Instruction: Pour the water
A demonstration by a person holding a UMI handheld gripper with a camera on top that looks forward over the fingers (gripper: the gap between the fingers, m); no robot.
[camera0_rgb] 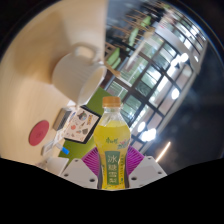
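Observation:
A plastic bottle [112, 140] of yellow drink with an orange cap and a green-and-white label stands upright between my fingers. My gripper [112, 166] is shut on the bottle, with both magenta pads [90, 160] pressed against its sides at the label. A white cup [78, 75] sits on the pale table [30, 80] beyond the bottle, up and to the left of its cap. The view is tilted, so the table slants. The bottle hides what lies right behind it.
A round pink item [39, 133] and a printed card [75, 125] lie on the table left of the bottle. To the right, beyond the table's edge, are dark windows with bright lights [160, 70].

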